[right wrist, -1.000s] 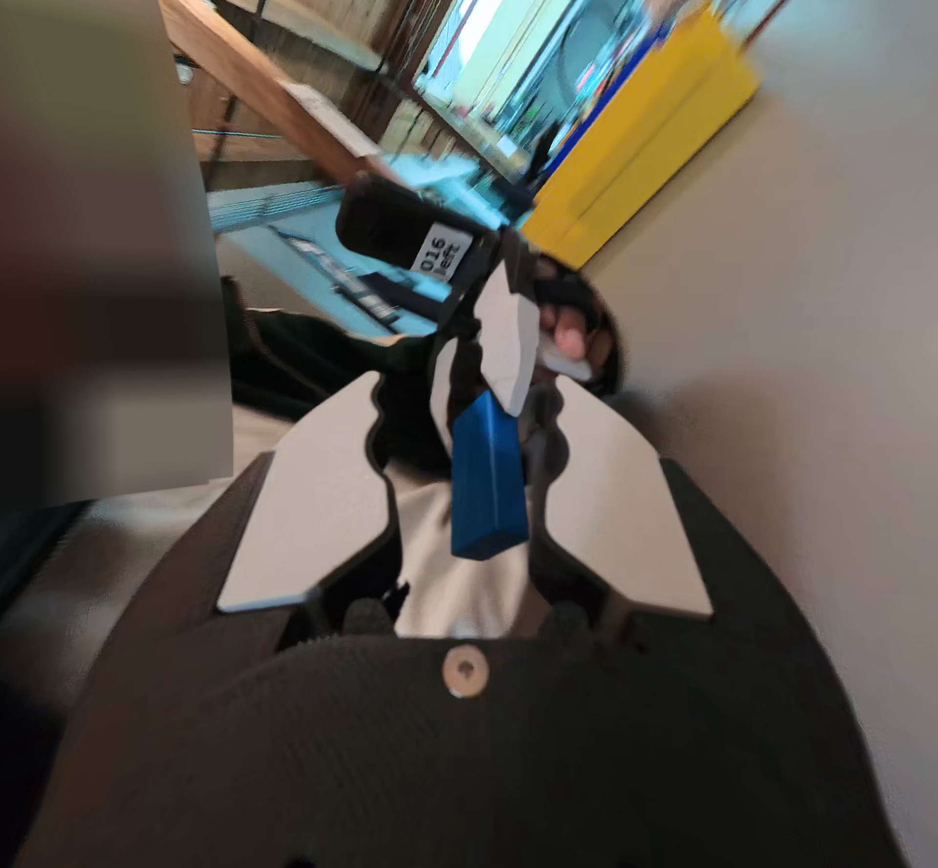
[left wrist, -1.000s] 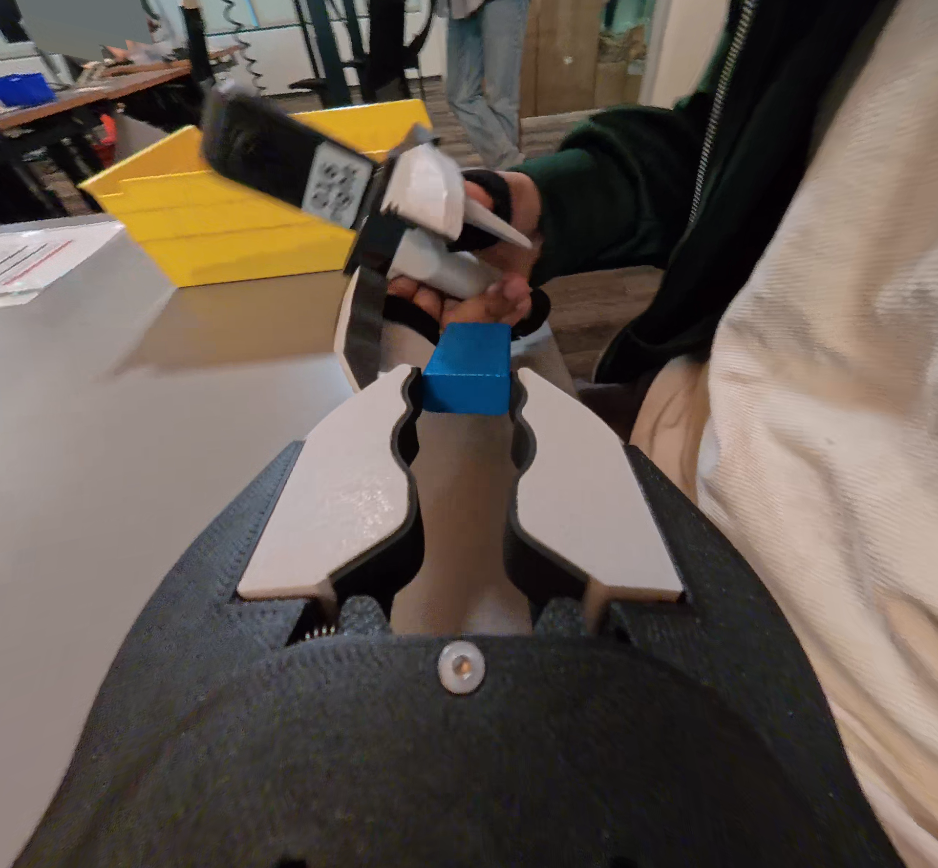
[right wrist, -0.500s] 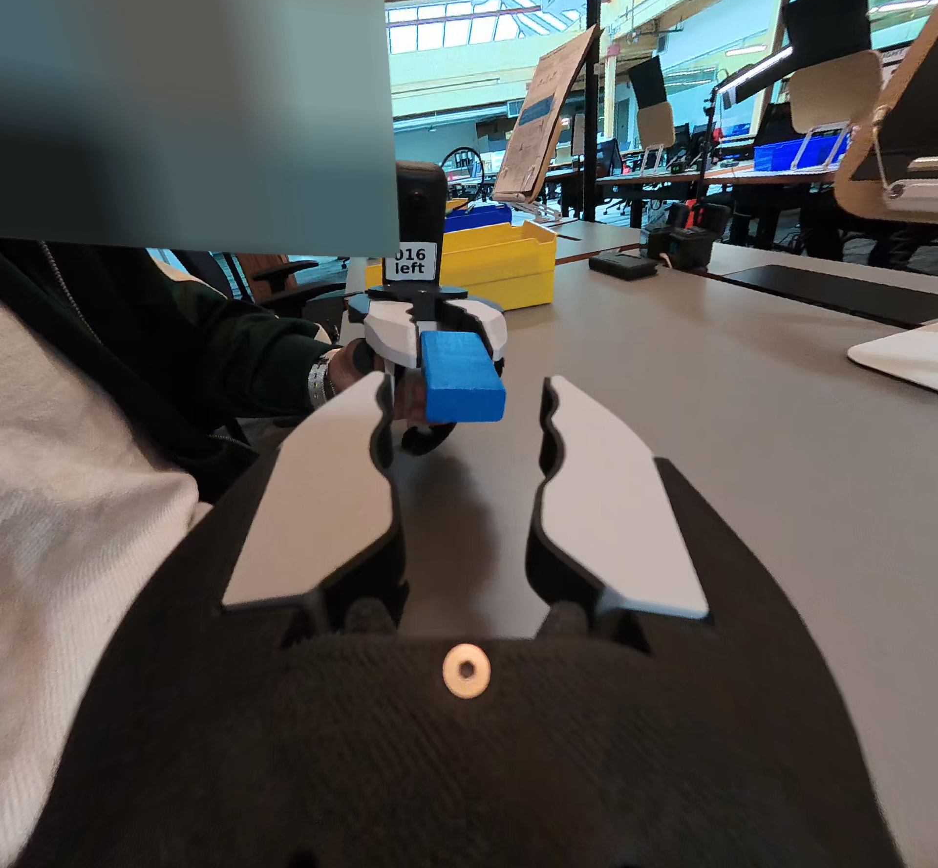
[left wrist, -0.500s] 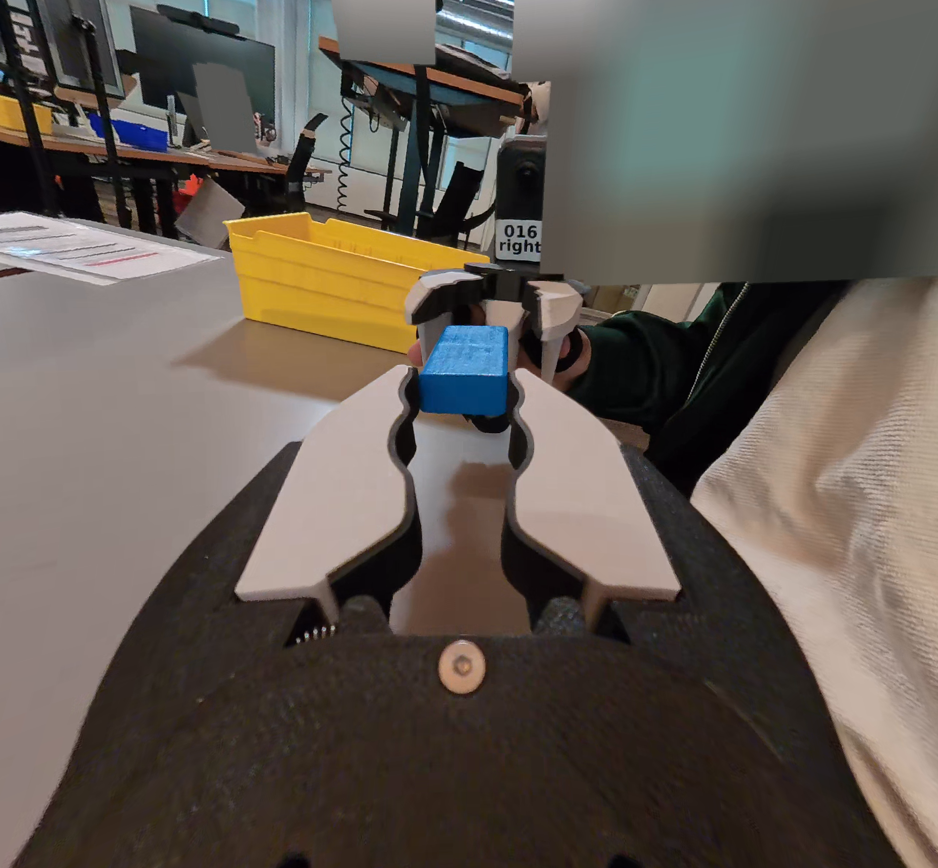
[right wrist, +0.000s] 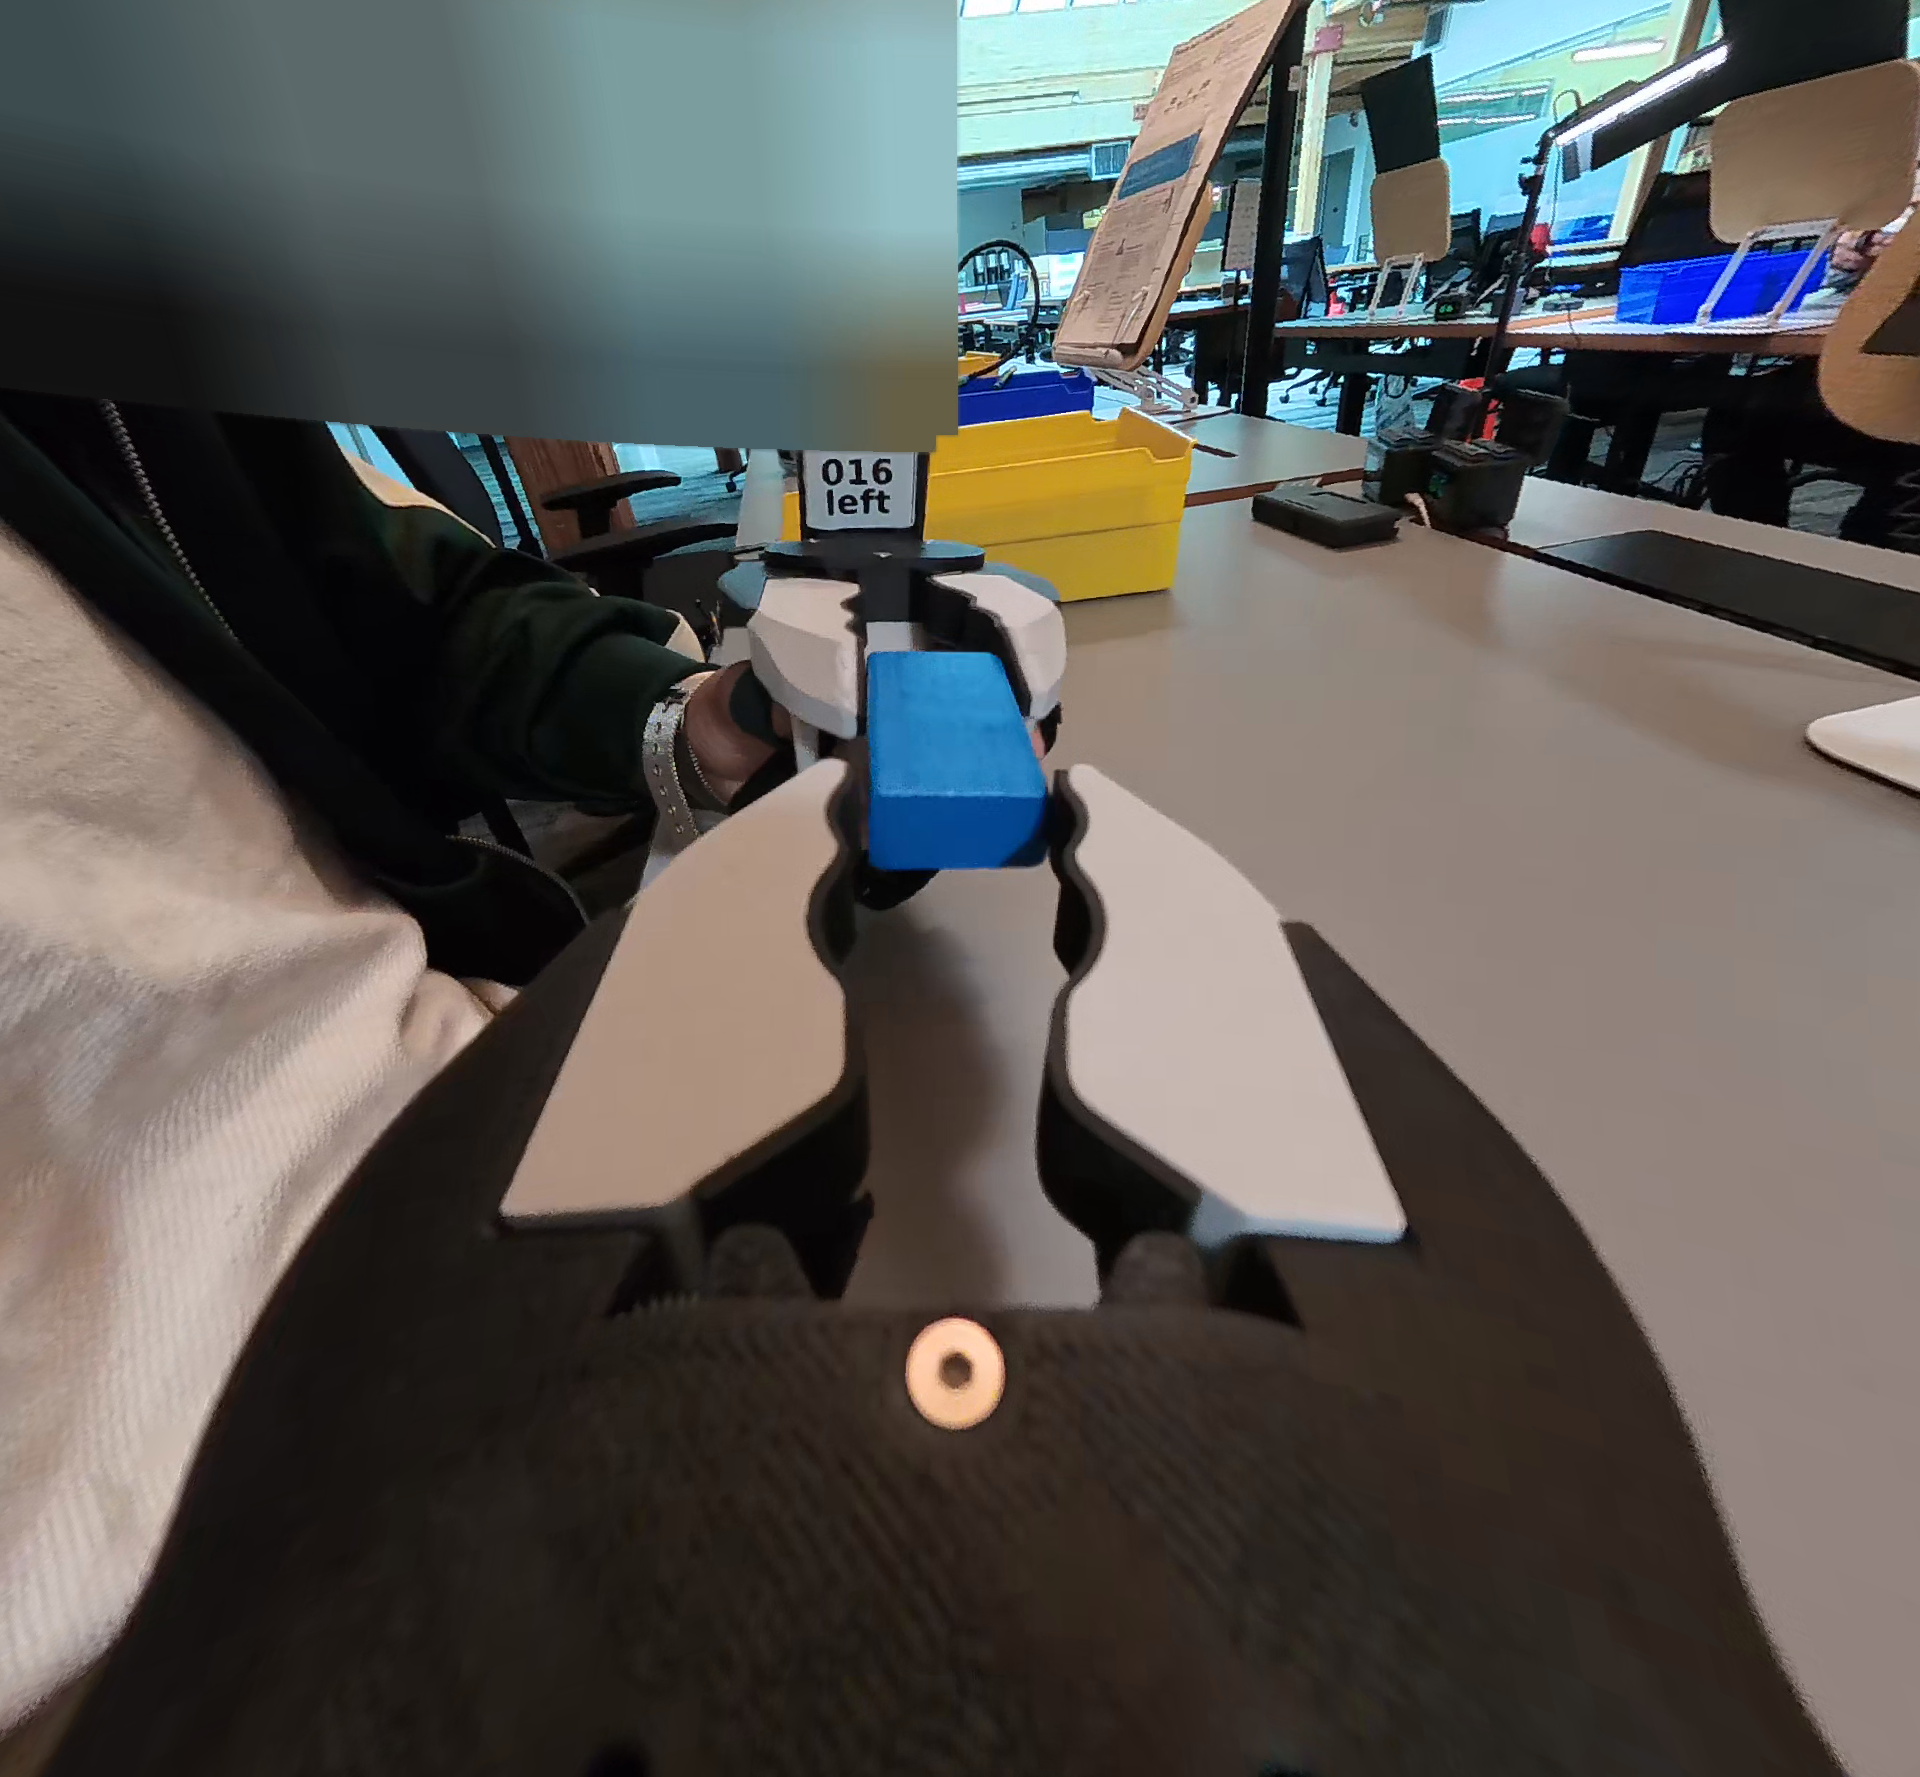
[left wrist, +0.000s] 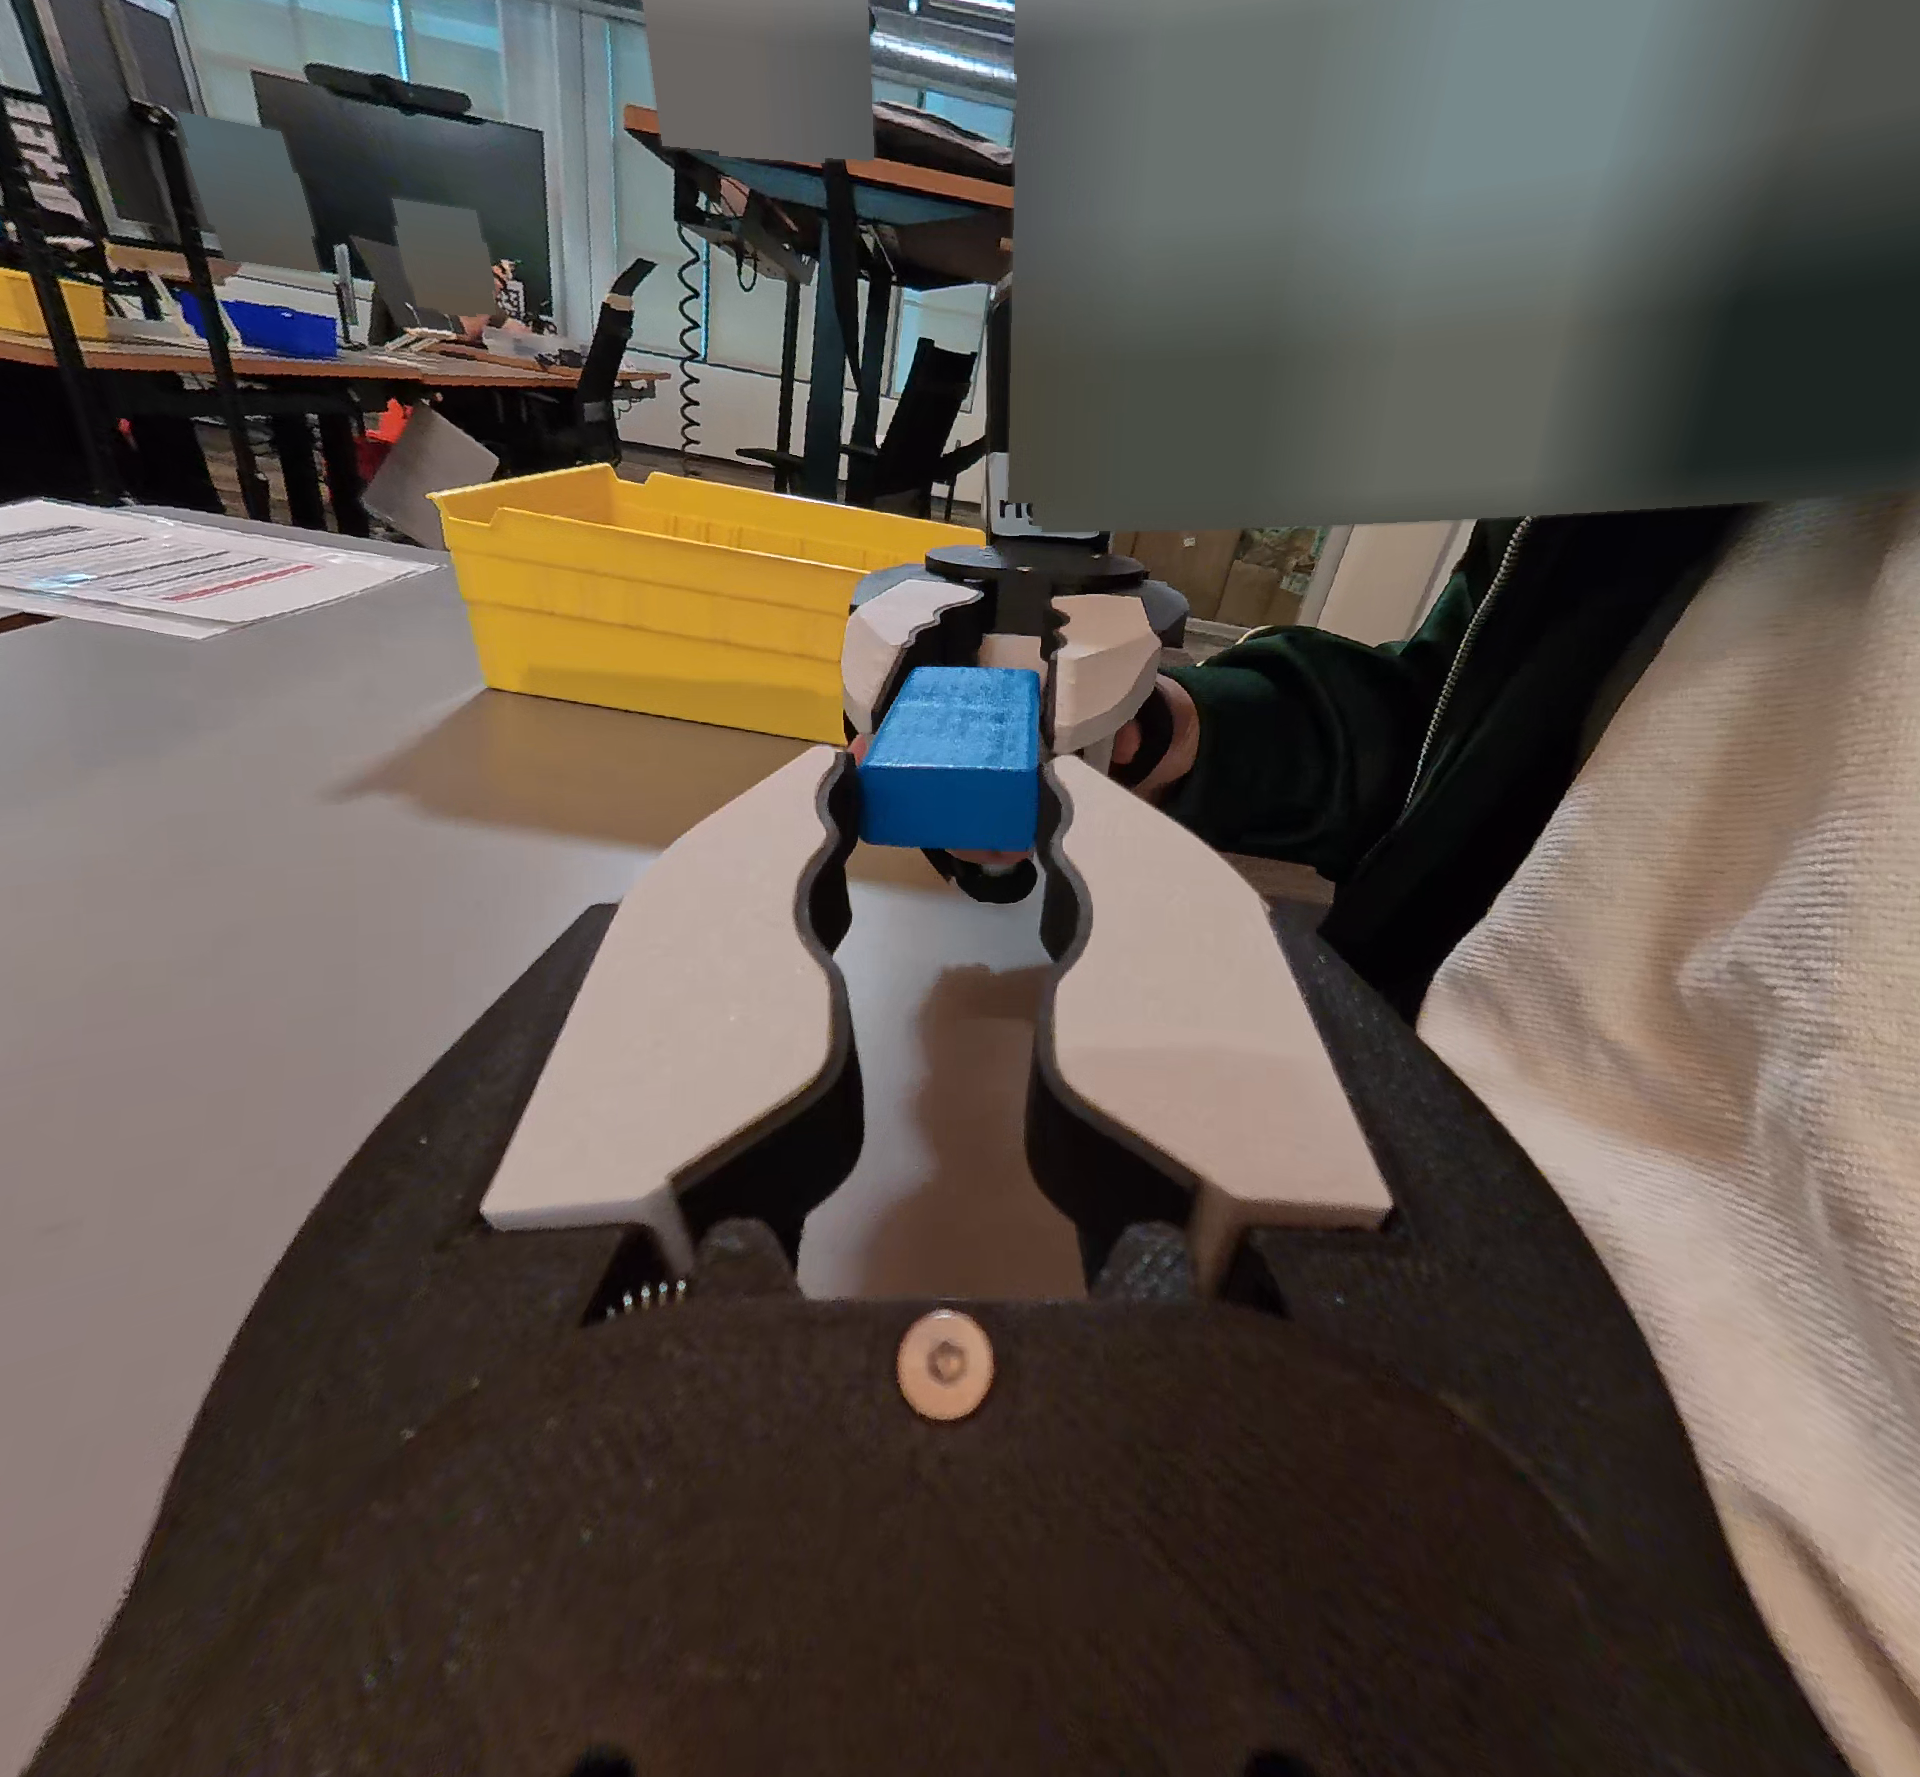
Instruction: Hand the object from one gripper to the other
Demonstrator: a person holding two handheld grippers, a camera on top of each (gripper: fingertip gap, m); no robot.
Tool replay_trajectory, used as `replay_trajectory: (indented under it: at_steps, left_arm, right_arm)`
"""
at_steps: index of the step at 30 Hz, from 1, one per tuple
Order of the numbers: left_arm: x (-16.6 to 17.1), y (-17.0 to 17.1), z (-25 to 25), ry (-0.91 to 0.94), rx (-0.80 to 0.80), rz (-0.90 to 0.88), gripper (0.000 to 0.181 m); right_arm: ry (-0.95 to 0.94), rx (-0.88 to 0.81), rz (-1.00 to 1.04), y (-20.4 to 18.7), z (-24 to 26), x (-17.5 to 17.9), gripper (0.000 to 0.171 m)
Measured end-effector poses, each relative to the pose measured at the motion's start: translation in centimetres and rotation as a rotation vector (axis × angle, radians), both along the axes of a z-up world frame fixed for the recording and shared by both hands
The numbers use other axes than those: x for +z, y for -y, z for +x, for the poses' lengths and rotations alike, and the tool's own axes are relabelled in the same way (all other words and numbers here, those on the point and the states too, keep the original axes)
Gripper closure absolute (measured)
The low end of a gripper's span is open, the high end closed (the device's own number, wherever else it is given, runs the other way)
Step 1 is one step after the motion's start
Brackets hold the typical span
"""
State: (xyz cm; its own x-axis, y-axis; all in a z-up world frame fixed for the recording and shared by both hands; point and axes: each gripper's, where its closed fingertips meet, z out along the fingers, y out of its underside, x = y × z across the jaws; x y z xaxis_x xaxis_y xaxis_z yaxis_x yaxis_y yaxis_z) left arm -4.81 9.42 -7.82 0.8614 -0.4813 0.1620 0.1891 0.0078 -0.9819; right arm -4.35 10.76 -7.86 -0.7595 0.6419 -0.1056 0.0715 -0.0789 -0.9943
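Above the grey table (left wrist: 260,844), the left gripper (left wrist: 948,797) clamps one end of the blue block (left wrist: 951,771); the right gripper (right wrist: 951,818) brackets the other end, contact unclear. It looks light, rigid, flat-sided: grip the side faces.

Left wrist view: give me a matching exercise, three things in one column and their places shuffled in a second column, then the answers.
1. blue block
2. yellow bin
3. paper sheet

A. lying flat on the table, far left
B. clamped in the left gripper, off the table
C. standing on the table, open top up

Pairs: 1-B, 2-C, 3-A.
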Motion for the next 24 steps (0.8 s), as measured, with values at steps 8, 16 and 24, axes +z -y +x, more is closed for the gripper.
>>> replay_trajectory:
  at_steps: [8, 16, 24]
  left_arm:
    - [0.1, 0.0, 0.2, 0.0, -0.002, 0.01, 0.15]
    - [-0.1, -0.3, -0.4, -0.054, 0.054, 0.017, 0.126]
    - [-1.0, -0.2, 0.8, -0.478, 0.13, 0.054, 0.142]
  right_arm:
    - [0.022, 0.005, -0.021, -0.1, 0.1, 0.1, 0.137]
    - [0.155, 0.031, -0.235, -1.3, 0.0, 0.8, 0.137]
    - [0.559, 0.218, -0.593, -1.5, 0.1, -0.6, 0.138]
